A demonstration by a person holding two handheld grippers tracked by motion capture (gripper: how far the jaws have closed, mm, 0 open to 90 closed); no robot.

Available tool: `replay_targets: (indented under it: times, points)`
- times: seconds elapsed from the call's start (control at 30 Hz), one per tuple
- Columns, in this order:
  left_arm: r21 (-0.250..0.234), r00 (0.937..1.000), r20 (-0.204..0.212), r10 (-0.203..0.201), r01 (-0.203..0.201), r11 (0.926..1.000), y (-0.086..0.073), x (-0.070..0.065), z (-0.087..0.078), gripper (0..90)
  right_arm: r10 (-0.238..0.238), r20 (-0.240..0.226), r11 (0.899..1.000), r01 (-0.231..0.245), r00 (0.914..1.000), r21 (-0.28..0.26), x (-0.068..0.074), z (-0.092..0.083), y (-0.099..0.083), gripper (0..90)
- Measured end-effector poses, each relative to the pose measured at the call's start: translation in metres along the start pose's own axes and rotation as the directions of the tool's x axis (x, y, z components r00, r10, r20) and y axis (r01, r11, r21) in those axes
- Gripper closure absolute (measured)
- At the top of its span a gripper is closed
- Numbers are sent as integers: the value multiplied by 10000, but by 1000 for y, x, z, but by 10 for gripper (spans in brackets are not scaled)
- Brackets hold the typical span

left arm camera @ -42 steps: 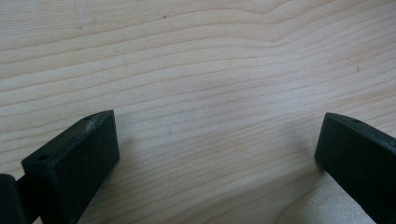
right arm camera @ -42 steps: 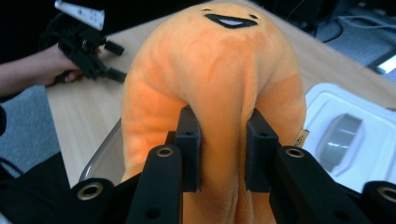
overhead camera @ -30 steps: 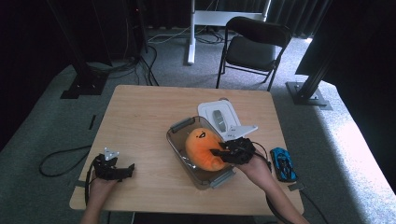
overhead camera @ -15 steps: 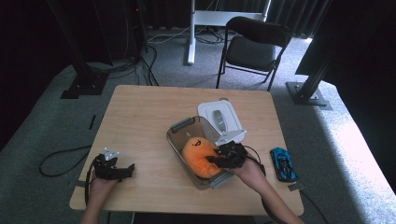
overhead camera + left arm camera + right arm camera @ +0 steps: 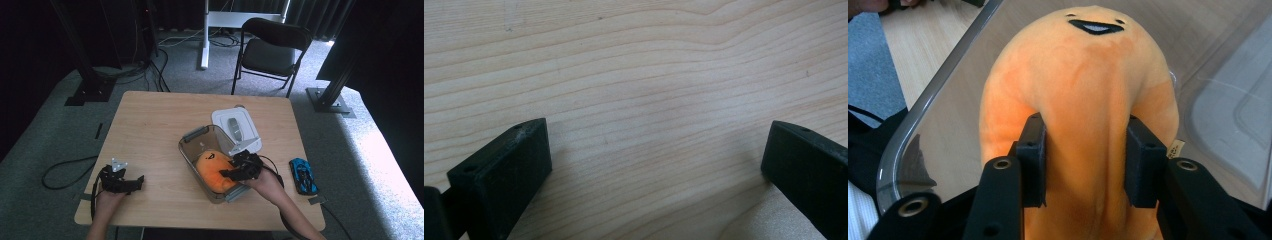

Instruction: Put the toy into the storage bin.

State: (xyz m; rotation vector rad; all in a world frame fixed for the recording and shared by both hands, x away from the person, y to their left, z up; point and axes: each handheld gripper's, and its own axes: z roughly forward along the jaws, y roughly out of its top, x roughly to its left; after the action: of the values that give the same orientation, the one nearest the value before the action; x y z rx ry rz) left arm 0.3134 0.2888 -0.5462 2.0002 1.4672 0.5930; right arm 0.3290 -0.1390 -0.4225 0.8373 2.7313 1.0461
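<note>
An orange plush toy point(image 5: 214, 170) with a small black mouth lies inside a clear plastic container point(image 5: 192, 137) near the table's front right. My right gripper point(image 5: 231, 174) reaches into the container from the right. In the right gripper view its pads point(image 5: 1034, 160) still pinch a fold of the plush toy point(image 5: 1083, 75), though the jaws have just been opening. The container's rim point(image 5: 933, 95) curves past on the left. My left gripper point(image 5: 135, 181) rests at the table's front left, jaws wide apart over bare wood point(image 5: 659, 165), nothing between them.
The container's white lid point(image 5: 235, 130) lies just behind it. A blue toy car point(image 5: 303, 175) sits near the right table edge. A black folding chair point(image 5: 270, 50) stands beyond the far edge. The wooden table point(image 5: 150, 125) is bare on its left half.
My right gripper has sunk a little with the plush toy, settling it lower in the container. The left gripper has stayed put.
</note>
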Motion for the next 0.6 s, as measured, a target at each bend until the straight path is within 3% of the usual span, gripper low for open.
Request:
replay_targets:
  times: [0.17, 0.3, 0.57, 0.6]
  points:
    - [-11, 10000, 0, -12, 12, 10000, 0, 0, 0, 1, 123, -84, 9999, -122, 9999, 72, -2, 1, 0, 533]
    - [-28, 10000, -6, -10, 10, 10000, 0, 0, 0, 1, 285, -202, 9995, -282, 9994, 171, -3, 3, 1, 417]
    - [-28, 10000, -2, -7, 7, 10000, 0, 0, 0, 1, 317, -175, 9992, -312, 9993, 243, -3, 5, 0, 384]
    - [-17, 10000, 1, -2, 2, 10000, 0, 0, 0, 1, 407, -468, 9991, -411, 9981, -63, -4, 1, 1, 387]
